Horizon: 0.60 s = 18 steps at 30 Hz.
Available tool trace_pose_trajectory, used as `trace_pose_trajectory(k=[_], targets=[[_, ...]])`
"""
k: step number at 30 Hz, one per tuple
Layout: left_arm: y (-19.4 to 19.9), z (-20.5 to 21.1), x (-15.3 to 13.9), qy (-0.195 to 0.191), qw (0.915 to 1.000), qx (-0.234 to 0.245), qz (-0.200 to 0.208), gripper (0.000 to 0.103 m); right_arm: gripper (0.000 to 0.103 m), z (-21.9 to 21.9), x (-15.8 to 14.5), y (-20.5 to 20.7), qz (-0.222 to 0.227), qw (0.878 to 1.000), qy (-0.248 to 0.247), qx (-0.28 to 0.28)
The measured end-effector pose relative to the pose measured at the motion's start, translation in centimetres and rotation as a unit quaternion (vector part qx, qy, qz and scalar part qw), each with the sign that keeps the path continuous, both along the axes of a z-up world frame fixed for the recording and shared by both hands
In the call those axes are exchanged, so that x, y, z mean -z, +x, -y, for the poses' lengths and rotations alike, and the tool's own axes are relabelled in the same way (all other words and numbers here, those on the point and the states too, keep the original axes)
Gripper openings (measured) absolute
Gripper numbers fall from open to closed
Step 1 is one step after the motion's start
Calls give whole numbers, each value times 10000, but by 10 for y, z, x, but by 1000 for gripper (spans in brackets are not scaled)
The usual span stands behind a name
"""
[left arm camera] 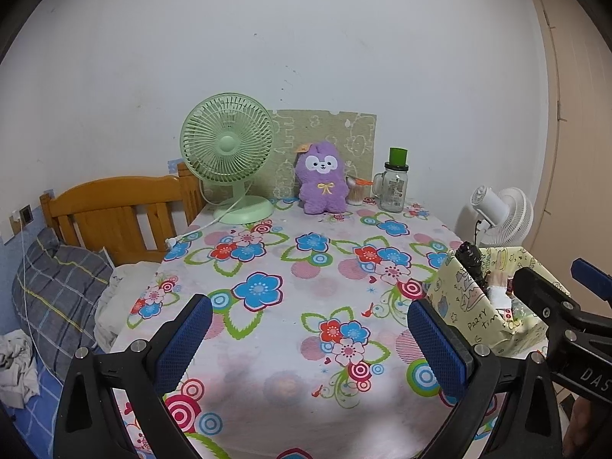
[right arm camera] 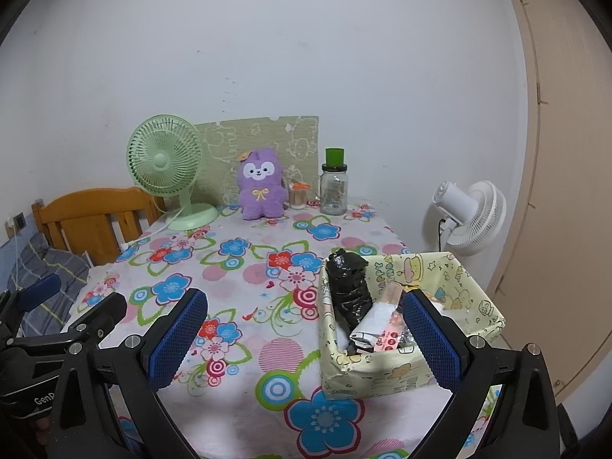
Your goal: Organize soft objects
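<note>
At table's far edge: purple plush [left arm camera: 323, 179] upright | both tools gape, empty

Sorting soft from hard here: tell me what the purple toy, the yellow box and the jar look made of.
Purple toy: plush fabric, judging by its fuzzy, matte pile. Yellow box: likely cardboard wrapped in printed paper, with creased, slightly sagging walls. Jar: clear glass or hard plastic, see-through and glossy, with a green lid that looks like plastic.
</note>
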<state>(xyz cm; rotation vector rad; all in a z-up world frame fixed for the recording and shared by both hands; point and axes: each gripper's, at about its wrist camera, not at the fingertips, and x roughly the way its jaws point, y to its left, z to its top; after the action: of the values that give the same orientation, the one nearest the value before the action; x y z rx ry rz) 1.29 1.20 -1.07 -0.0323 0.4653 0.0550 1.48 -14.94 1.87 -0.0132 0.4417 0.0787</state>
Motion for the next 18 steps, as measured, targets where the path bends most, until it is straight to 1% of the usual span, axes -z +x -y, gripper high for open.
trace_pose_trajectory(k=[18], targets=[[5,8,0,23,10000,-5,10,103,103,10,-2,5,-5,10000,48,37]])
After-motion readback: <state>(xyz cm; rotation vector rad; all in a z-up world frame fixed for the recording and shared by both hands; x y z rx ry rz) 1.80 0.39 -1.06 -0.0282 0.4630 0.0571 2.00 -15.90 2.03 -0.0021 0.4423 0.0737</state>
